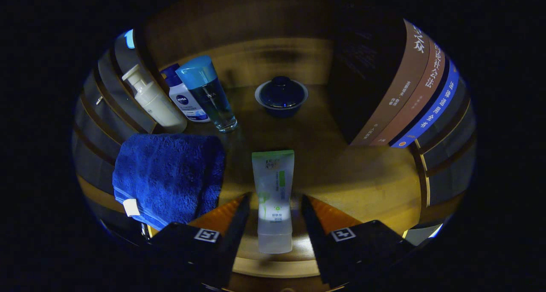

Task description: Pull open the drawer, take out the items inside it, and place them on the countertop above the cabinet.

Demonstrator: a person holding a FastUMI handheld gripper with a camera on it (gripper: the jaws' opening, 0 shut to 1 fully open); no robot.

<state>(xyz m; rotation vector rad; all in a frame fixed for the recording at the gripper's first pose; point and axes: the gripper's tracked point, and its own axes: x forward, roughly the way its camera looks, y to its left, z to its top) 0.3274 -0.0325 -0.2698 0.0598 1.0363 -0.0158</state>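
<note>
A white tube with green print [273, 189] lies on the wooden countertop [362, 177], its green crimped end pointing away and its translucent cap toward me. My gripper [275, 197] straddles the tube's middle. A thin strip of wood shows between the tube and each finger, so the fingers stand open and do not press on it. To the left of the fingers, a folded blue towel [170, 177] rests on the countertop.
Beyond the towel stand a white pump bottle [153, 106], a white bottle with a blue cap [185, 100] and a clear bottle with a light blue cap [211, 96]. A dark blue lidded bowl [281, 96] sits farther back. Upright books [409, 96] line the right side.
</note>
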